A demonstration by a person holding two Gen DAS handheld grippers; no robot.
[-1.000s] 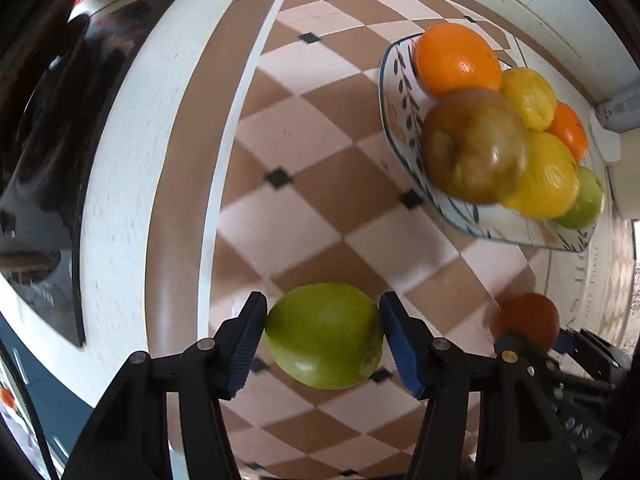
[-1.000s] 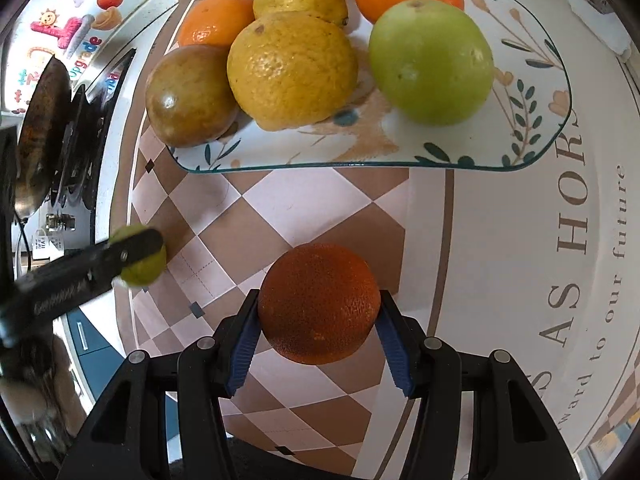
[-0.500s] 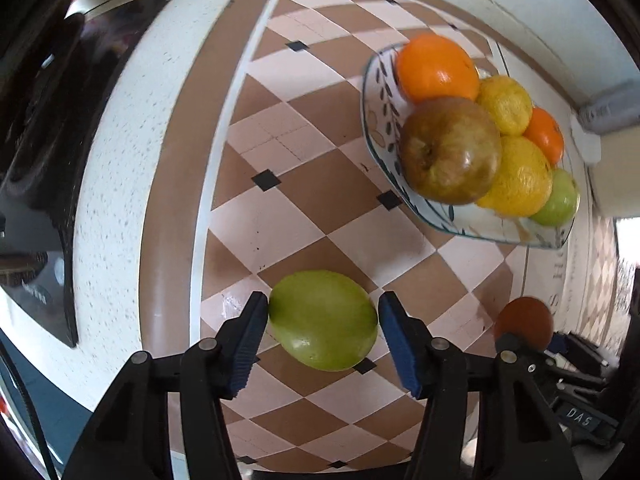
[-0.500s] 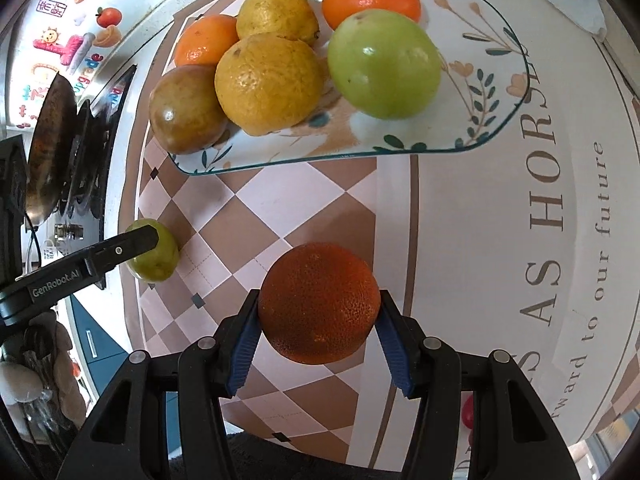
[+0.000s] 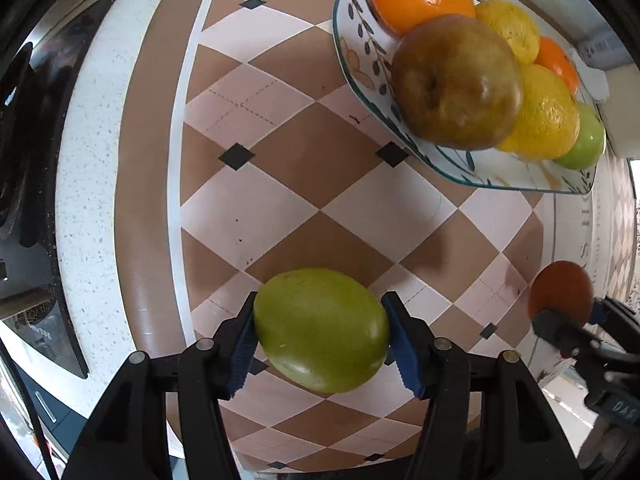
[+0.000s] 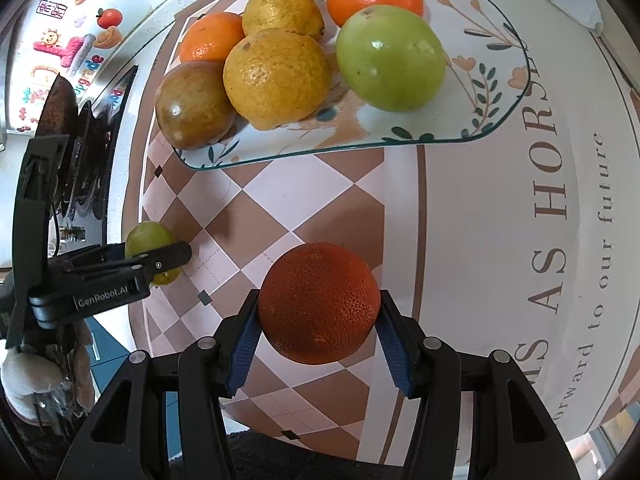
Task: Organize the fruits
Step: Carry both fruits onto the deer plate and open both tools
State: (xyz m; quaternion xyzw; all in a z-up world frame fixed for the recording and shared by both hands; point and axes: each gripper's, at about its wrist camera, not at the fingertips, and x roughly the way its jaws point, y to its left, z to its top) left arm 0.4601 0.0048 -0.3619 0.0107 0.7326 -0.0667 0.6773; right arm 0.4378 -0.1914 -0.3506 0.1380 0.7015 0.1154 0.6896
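The left gripper (image 5: 322,330) points down at a counter, its blue pads (image 5: 244,346) pressed on either side of a green fruit (image 5: 322,328), so its jaws stand partly closed around it. The fruit hangs above a mat (image 5: 320,184) patterned in brown and pale diamonds.

The right gripper (image 6: 318,314) is likewise closed partway on a dark orange (image 6: 319,308), with a blue pad touching each side. This orange also hangs over the mat, near where the diamonds meet a white area printed with lettering.

In the right wrist view, the left gripper and its green fruit show at the left edge, well apart from the dark orange.

Beyond both grippers, a plate (image 6: 480,120) with a leaf and flower pattern sits on the mat. It holds six fruits bunched together: a brown fruit (image 6: 194,106) at the left end, a large yellow citrus (image 6: 276,78) touching it, a green apple (image 6: 390,58) to the right, and behind them two oranges (image 6: 212,36) and a smaller yellow citrus (image 6: 284,10). The right part of the plate is bare.

To the left of the mat lies a speckled white counter (image 5: 84,152), then a dark stove (image 5: 24,120). Colourful stickers (image 6: 68,48) mark the wall behind.
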